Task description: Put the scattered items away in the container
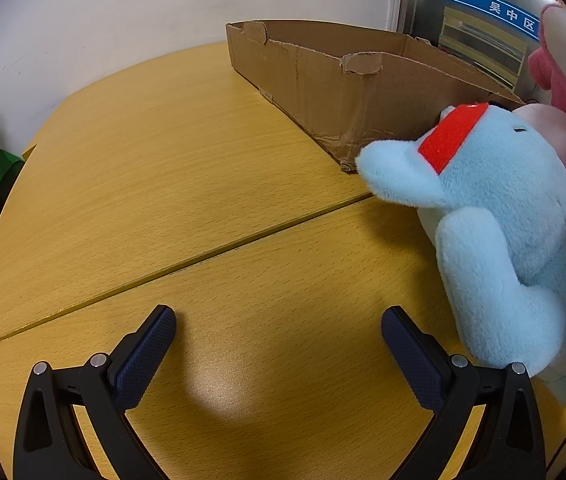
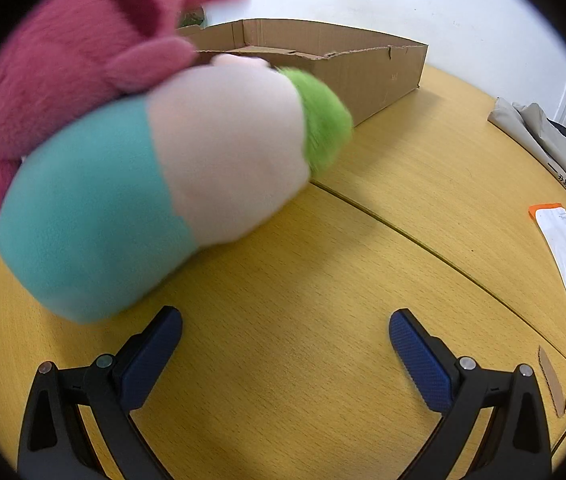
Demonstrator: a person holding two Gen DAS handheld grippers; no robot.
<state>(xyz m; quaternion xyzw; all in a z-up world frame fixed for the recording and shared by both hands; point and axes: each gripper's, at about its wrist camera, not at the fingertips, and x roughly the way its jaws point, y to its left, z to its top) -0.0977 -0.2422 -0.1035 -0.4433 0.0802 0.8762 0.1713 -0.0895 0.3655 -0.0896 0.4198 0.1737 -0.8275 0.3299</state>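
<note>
Both the left gripper (image 1: 279, 334) and right gripper (image 2: 285, 334) are spread wide and empty; a careless reach may push the blue plush (image 1: 499, 240) away from the cardboard box (image 1: 323, 80).

Plush toys (image 1: 499, 216) beside torn cardboard box (image 1: 347, 92)

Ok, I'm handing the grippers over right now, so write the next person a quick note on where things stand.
Left gripper: open, empty, over bare table.
Right gripper: open, empty.
Cardboard box sits at the table's far side.
Light blue plush lies on the table near the box's corner.
Teal and cream plush and pink plush lie outside the box.
Done: no toy seen boxed.
Left: all three plush toys.
</note>
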